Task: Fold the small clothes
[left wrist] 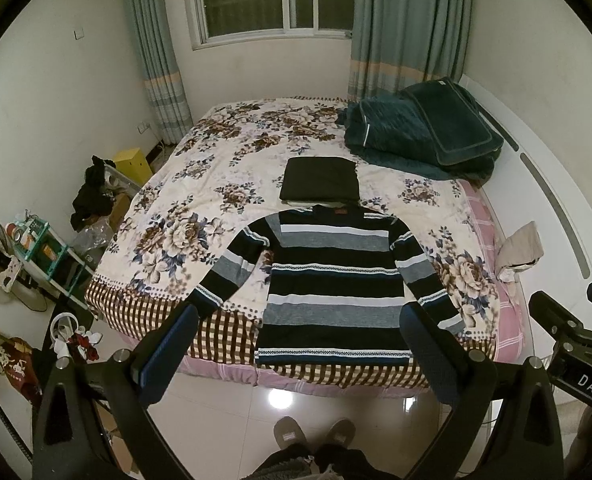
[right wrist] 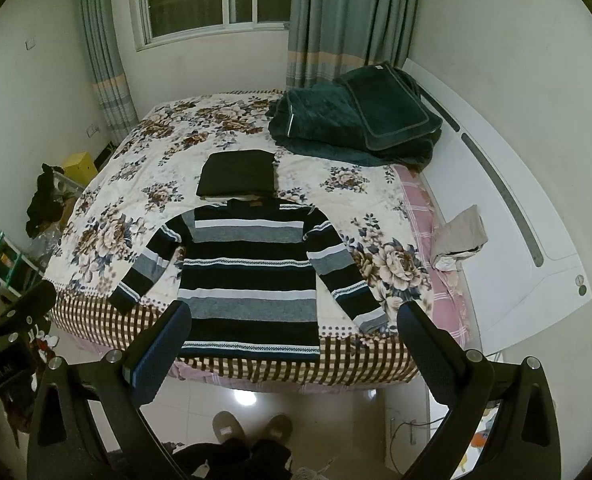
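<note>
A striped sweater (left wrist: 331, 280), black, grey and white, lies flat on the bed with both sleeves spread out and its hem at the near edge; it also shows in the right wrist view (right wrist: 252, 280). A folded black garment (left wrist: 319, 180) lies just beyond its collar, seen too in the right wrist view (right wrist: 238, 180). My left gripper (left wrist: 296, 320) is open and empty, held back above the bed's near edge. My right gripper (right wrist: 292, 318) is open and empty at the same height, and it shows at the right edge of the left wrist view (left wrist: 567, 300).
The bed has a floral blanket (left wrist: 200, 216) with a checked border. A dark green quilt pile (left wrist: 419, 128) sits at the far right. A beige cloth (left wrist: 521, 248) lies by the white headboard (left wrist: 555, 208). Cluttered shelves (left wrist: 44, 256) stand left. My slippers (left wrist: 315, 432) are on the tile floor.
</note>
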The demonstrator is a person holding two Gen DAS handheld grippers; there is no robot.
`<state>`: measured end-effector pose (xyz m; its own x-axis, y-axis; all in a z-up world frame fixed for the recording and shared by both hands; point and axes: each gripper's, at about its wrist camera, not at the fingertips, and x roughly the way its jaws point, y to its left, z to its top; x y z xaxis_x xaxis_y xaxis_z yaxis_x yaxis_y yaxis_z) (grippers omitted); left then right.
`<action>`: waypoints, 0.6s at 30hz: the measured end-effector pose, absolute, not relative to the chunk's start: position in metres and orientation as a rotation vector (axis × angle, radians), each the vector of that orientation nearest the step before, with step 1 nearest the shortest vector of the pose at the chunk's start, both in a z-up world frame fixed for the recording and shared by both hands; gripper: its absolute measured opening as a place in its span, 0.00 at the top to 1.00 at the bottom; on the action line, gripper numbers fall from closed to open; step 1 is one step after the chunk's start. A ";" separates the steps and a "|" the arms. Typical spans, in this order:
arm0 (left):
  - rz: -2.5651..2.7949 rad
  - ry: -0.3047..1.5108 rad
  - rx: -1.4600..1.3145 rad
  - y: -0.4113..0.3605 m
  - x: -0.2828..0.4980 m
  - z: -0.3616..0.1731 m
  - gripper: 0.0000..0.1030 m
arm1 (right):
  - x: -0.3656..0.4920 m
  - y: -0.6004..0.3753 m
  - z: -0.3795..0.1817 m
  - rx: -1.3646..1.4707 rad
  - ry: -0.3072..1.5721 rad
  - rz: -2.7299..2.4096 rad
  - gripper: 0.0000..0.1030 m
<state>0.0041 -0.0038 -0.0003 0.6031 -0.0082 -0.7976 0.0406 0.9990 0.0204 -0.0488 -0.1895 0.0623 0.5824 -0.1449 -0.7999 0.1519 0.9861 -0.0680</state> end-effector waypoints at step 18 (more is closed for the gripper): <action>-0.025 0.913 0.033 -0.001 0.001 0.003 0.00 | -0.043 -0.181 0.066 0.010 0.931 -0.170 0.00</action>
